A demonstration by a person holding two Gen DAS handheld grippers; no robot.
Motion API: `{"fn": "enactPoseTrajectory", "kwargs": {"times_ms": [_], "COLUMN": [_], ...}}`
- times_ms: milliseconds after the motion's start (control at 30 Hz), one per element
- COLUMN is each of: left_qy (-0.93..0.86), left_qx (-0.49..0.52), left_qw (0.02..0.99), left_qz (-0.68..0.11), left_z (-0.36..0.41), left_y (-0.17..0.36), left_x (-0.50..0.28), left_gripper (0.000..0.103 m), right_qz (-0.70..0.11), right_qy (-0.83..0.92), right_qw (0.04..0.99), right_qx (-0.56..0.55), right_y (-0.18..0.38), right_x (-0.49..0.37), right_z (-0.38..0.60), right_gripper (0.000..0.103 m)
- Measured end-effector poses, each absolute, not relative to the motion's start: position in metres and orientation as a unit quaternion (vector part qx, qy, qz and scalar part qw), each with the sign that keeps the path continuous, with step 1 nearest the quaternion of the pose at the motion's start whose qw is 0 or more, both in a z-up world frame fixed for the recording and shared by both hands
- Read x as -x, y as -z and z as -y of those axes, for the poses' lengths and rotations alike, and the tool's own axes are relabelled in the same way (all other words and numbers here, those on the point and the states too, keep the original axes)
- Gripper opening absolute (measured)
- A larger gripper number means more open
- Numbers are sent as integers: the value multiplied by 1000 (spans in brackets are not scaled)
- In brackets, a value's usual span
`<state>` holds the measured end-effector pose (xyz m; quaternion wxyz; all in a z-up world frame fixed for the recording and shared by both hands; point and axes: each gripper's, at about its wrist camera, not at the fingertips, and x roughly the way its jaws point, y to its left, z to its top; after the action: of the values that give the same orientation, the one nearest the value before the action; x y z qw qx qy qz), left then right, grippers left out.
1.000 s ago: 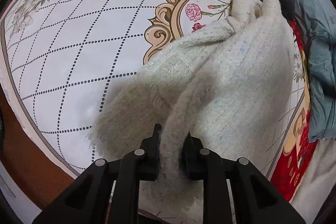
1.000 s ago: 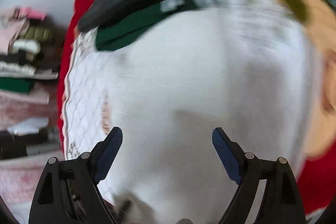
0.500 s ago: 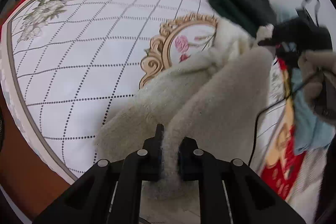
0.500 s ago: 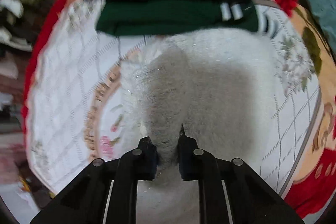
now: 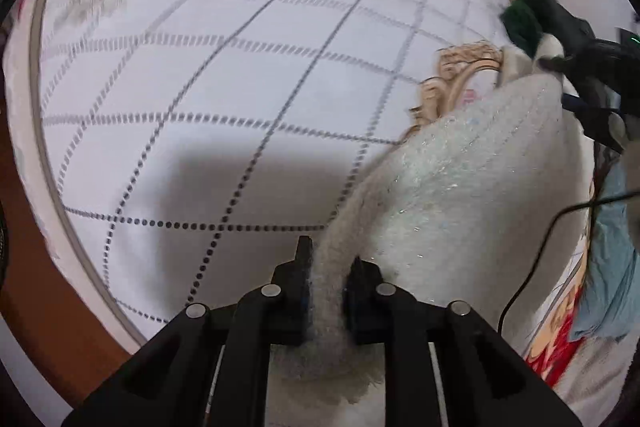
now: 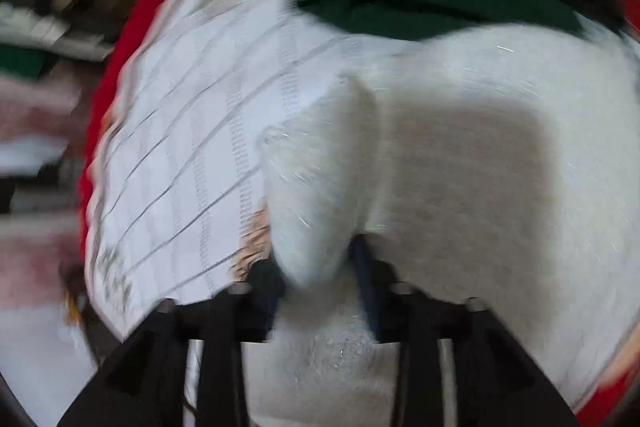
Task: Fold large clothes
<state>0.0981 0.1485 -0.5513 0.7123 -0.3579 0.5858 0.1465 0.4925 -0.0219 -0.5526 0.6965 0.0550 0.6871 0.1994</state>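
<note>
Your left tongs (image 5: 326,269) were clenched on a bunched edge of the fluffy cream sweater (image 5: 472,187), the fabric squeezed between both black fingers. Your right tongs (image 6: 316,267) also gripped a fold of that sweater (image 6: 480,167), though that view was blurred by motion.

From the left tongs, the sweater ran forward and to the right in one long band across the bed (image 5: 200,87), ending at the right tongs (image 5: 592,83) near the bed's far right edge. So its long axis was stretched between your two hands, and each hand held one end.

Beyond it lay the quilted white bedspread (image 6: 192,131) with dotted diamond lines, and a dark green garment (image 6: 400,3) just past the sweater's far end.
</note>
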Motion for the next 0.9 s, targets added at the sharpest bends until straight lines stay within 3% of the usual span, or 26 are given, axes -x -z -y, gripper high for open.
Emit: {"fn": "enactPoseTrajectory", "kwargs": {"times_ms": [67,167,200,233,300,433,533,667,700,800,900], "left_qy": [-133,-134,-141,-147,-157,-174,-176,-176,-175,-185,-206], "left_qx": [383,392,388,383,380,364,336,319,310,278,241], "left_qw": [706,699,702,705,713,723,727,728,731,734,730], "left_qz": [-581,-583,-580,-578,-568,-561,-573,-581,-582,-592,-605], "left_z": [-155,-158,-158,-158,-160,-158,-147,-135,-129,-118,-113], "left_y": [550,539,532,526,512,499,502,508,508,514,532], "left_x": [-94,-88,-85,-81,-77,-78,-92,-104,-105,-110,-111], "left_gripper": [17,32,45,65,81,82,83,83,83,83,82], "right_qz": [-676,-653,-648,-643,-645,-682,-693,-659,-649,-609,-597], "right_qy": [-253,-264,-259,-247,-235,-228,-229,-279,-279,-236,-167], "right_qw": [687,698,703,710,709,675,676,692,700,746,774], "right_qx": [-85,-131,-139,-148,-160,-166,-107,-96,-107,-128,-129], "right_y": [538,508,501,496,500,554,598,563,552,519,522], "right_x": [-494,-492,-492,-491,-490,-500,-511,-514,-513,-511,-513], "right_z": [29,64,75,88,100,81,48,56,70,137,205], "right_gripper": [44,44,44,44,44,44,45,44,48,80,83]}}
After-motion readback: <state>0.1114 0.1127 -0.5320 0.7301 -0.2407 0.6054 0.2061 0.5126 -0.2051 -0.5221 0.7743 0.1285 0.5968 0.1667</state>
